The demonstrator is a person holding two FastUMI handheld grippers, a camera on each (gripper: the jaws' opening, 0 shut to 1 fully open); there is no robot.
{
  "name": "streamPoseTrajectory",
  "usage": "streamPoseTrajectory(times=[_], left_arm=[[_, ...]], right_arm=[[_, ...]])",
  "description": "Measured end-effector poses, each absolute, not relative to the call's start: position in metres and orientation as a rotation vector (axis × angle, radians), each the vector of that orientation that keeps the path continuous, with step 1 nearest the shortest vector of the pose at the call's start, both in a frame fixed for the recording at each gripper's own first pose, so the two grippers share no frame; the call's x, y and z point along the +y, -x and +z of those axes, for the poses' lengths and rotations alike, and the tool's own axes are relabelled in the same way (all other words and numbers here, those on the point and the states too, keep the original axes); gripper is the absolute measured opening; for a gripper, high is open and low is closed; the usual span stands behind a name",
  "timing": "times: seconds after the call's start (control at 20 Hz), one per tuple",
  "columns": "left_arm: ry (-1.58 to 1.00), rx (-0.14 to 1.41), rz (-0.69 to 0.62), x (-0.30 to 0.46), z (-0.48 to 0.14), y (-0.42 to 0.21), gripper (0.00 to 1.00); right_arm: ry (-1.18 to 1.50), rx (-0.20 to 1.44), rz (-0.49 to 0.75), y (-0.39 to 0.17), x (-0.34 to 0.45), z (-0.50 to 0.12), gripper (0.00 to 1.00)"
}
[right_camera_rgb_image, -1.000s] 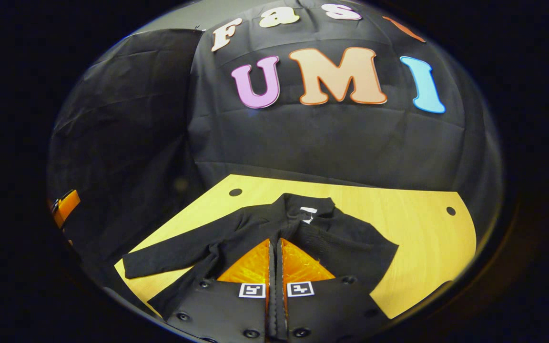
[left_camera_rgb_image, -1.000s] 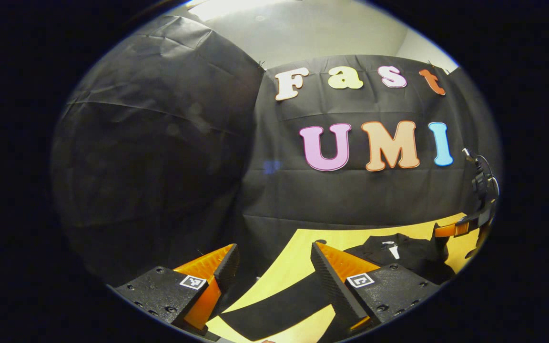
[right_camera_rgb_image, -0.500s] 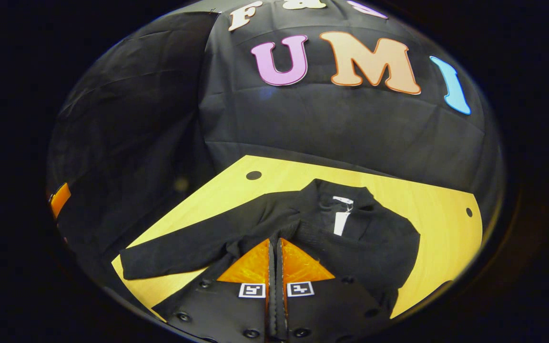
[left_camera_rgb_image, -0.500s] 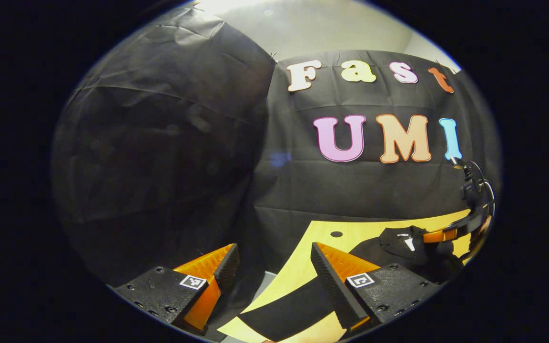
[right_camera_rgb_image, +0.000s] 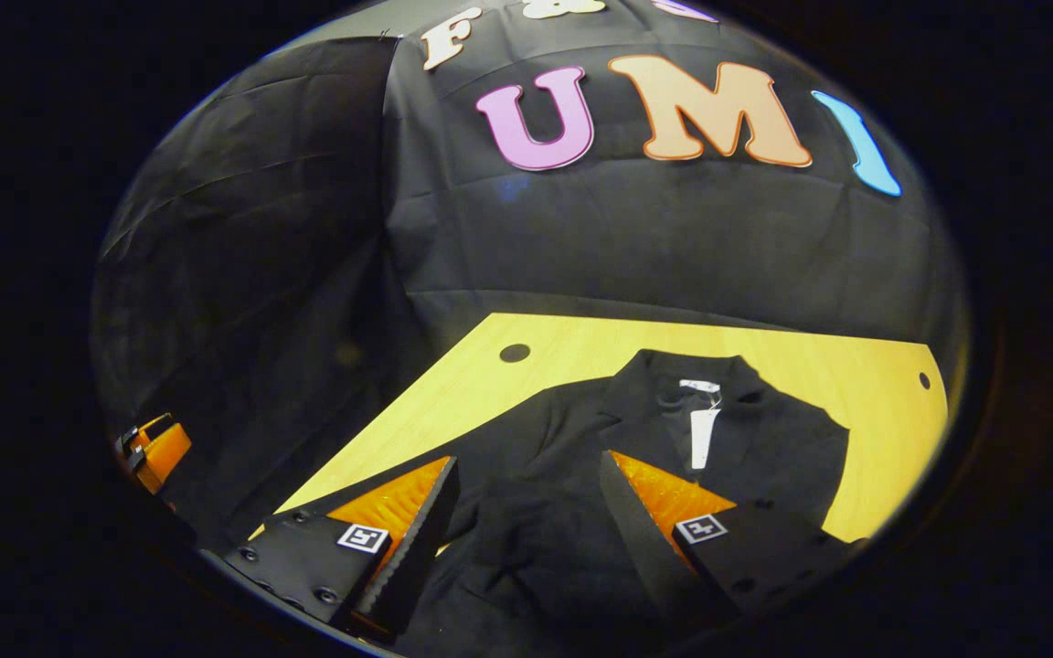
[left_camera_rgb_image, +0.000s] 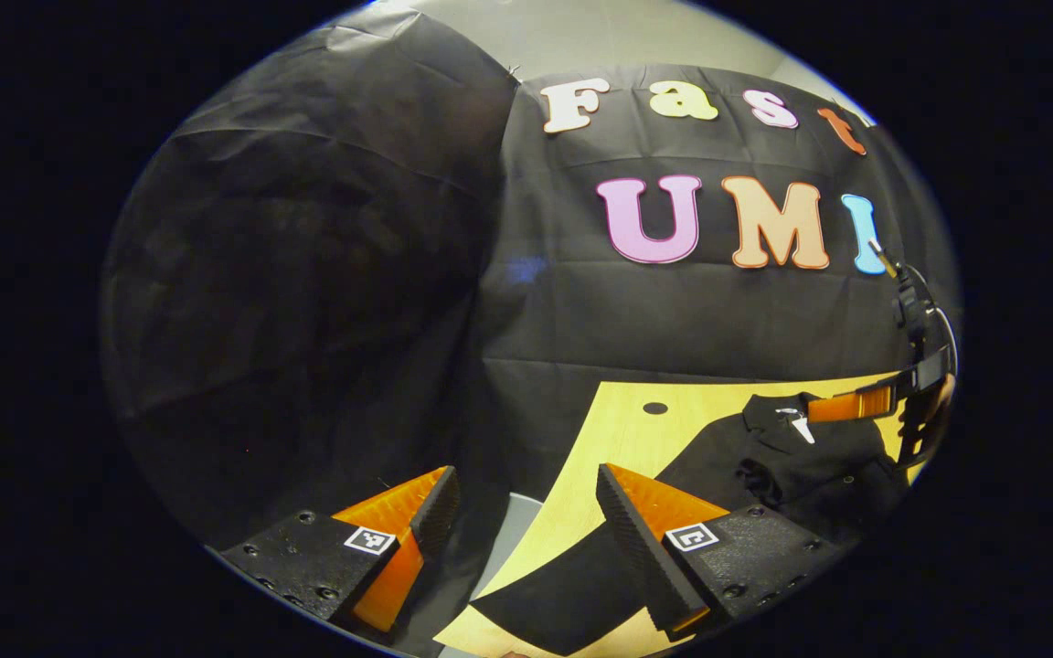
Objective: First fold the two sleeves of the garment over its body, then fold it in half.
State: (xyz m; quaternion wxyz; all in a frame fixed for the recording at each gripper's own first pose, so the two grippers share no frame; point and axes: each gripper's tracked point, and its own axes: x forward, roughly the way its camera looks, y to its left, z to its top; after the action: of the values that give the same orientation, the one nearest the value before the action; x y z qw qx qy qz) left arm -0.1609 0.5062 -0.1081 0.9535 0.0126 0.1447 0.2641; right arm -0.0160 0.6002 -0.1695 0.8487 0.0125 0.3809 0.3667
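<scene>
The left gripper (left_camera_rgb_image: pixel 526 512) points forward with its two fingers spread wide apart and nothing between them. The right gripper (right_camera_rgb_image: pixel 526 507) also has its fingers parted wide, with nothing pinched between them, and it tilts downward. In the left gripper view, the right gripper (left_camera_rgb_image: pixel 865 404) appears again at the far right edge, lying roughly level. In the right gripper view, part of the left gripper (right_camera_rgb_image: pixel 156 448) shows low at the far left edge.

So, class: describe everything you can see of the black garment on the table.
The black garment is a soft, knit-looking top with a collar and a white tag at the neck. It lies flat on the yellow wooden table, collar toward the booth wall. One sleeve stretches toward the table's edge. Neither open gripper visibly grips it.
</scene>
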Motion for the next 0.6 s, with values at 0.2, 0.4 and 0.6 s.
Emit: streamPoseTrajectory(times=[0.2,0.4,0.6], left_arm=[[-0.002,0.401,0.498,0.505,-0.152,0.152,0.92],[0.037,0.519,0.465,0.502,-0.195,0.154,0.92],[0.096,0.679,0.448,0.488,-0.245,0.169,0.93]], right_arm=[[-0.009,0.784,0.705,0.004,0.573,-0.159,0.98],[0.024,0.779,0.656,0.000,0.546,-0.160,0.94],[0.057,0.798,0.625,0.005,0.526,-0.168,0.94]])
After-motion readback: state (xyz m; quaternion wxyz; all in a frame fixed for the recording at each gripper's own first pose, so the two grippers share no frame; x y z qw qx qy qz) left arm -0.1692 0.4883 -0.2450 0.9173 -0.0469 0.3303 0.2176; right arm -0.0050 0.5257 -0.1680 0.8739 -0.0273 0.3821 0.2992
